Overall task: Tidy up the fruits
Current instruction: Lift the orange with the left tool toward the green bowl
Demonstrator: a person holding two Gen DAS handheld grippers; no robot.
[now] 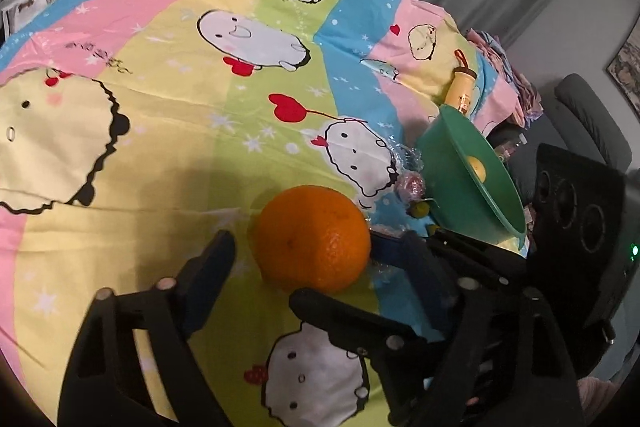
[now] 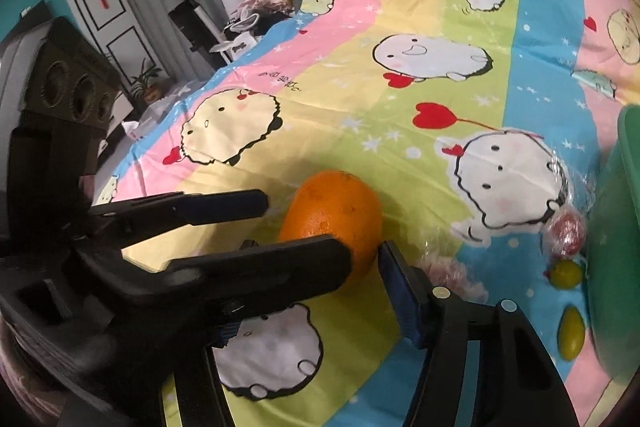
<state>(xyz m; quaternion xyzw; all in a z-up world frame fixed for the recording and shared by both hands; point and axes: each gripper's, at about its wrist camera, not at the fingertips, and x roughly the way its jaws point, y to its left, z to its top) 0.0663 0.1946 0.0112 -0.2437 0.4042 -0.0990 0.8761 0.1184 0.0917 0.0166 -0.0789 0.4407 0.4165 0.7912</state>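
- Orange-skinned and round, the orange (image 1: 312, 239) lies on the cartoon-print bedsheet (image 1: 160, 67), near the green bowl (image 1: 452, 155), which already holds one small yellow fruit (image 1: 477, 167).
- Left gripper (image 1: 312, 259): jaws apart, one finger on each side of the orange; whether the pads press on it I cannot tell, and a gap shows on the left side.
- Right gripper (image 2: 364, 259): jaws also apart, with the orange's near end between its fingers; pad contact is unclear.
- Both tools crowd the same fruit, so they could knock together, or one could push the orange out of the other's reach.
- A round fruit on soft, wrinkled cloth may roll away if one finger touches first.
- Closing near the end instead of the middle could squeeze it out sideways.
- Small yellow-green fruits (image 2: 570, 333), a wrapped red piece (image 2: 566, 229) and crinkled clear plastic (image 2: 452, 275) lie beside the bowl; a swing toward it might scatter them or tip the bowl.
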